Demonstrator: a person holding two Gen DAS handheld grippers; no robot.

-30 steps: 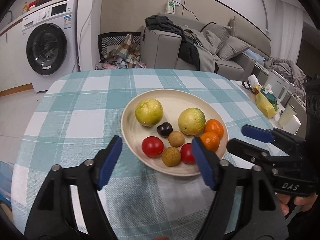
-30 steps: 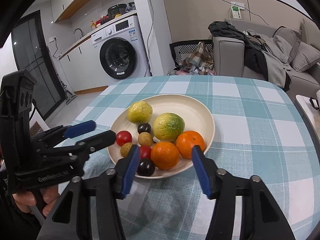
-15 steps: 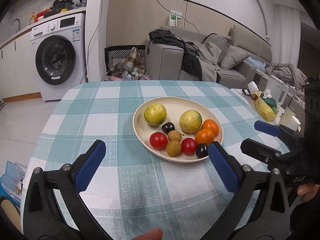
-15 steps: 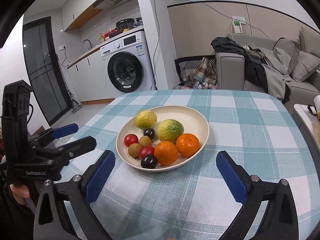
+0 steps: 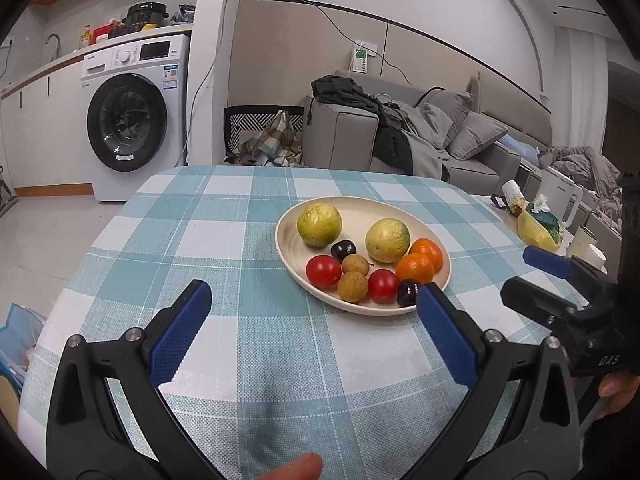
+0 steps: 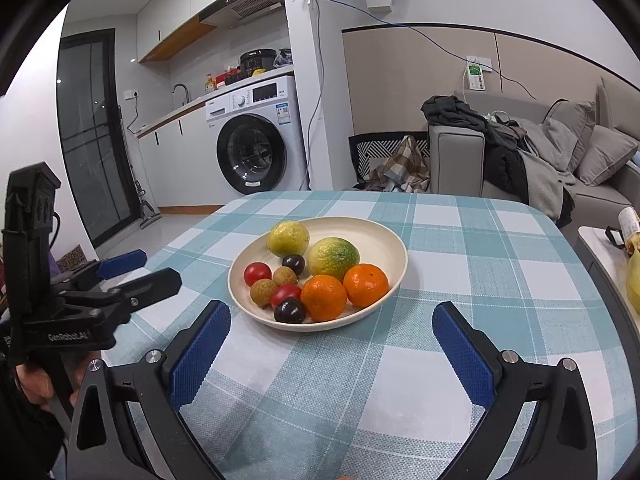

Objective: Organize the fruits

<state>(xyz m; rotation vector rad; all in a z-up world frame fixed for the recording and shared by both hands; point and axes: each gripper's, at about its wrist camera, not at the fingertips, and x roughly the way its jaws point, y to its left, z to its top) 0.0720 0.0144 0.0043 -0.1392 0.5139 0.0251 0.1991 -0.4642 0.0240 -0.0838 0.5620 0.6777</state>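
A cream plate (image 5: pixel 360 210) (image 6: pixel 380 234) sits on the checked tablecloth and holds two yellow-green citrus fruits (image 5: pixel 319 225), two oranges (image 6: pixel 324 298), two red tomatoes (image 5: pixel 323 272), two brown longans (image 5: pixel 352 287) and two dark plums (image 6: pixel 289 311). My left gripper (image 5: pixel 312 330) is open and empty, held above the cloth near the plate's front edge. My right gripper (image 6: pixel 330 350) is open and empty, in front of the plate. Each gripper shows at the side of the other's view.
The teal and white checked table (image 5: pixel 224 248) ends at rounded edges. A side table at the right carries a yellow bag (image 5: pixel 536 226), a cup and a white kettle. A washing machine (image 6: pixel 256 152) and a grey sofa (image 6: pixel 560 152) stand behind.
Both grippers have opened wide and pulled back and up from the plate. The fruits lie still on the plate.
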